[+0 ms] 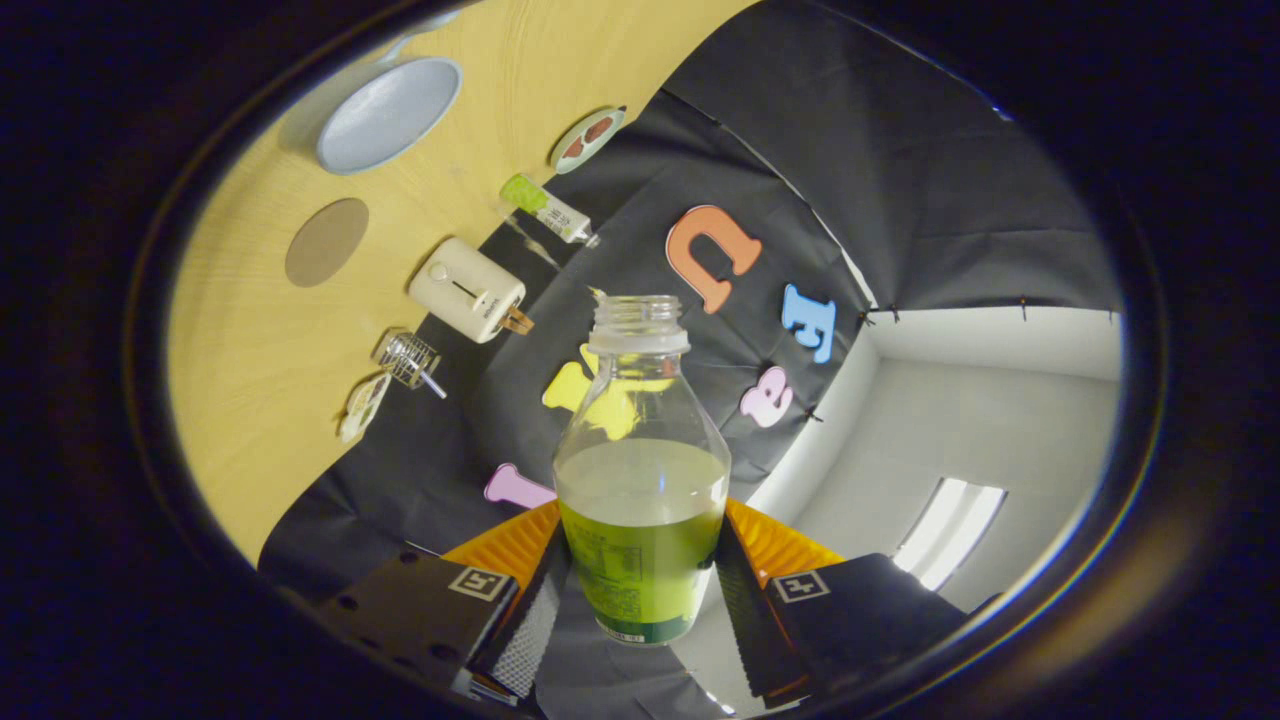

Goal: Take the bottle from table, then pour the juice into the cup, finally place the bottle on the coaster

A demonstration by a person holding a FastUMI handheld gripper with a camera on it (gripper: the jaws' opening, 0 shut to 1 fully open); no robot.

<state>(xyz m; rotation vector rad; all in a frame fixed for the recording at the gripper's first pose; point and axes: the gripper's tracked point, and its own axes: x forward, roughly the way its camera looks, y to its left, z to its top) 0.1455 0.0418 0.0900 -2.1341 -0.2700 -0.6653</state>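
Between my fingers I pinch the uncapped bottle by its lower body, neck pointing straight ahead, table tilted off beyond it.

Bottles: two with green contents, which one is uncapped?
The clear plastic bottle of green juice between the gripper fingers: its neck is open. The small green-labelled bottle on the wooden table looks capped.

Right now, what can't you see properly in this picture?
- Bottle base: the gripper squeezes it, and its fingers cover the lower sides.
- Bowl: whatever's inside is too far off to tell.
- Small tube label: too tiny.
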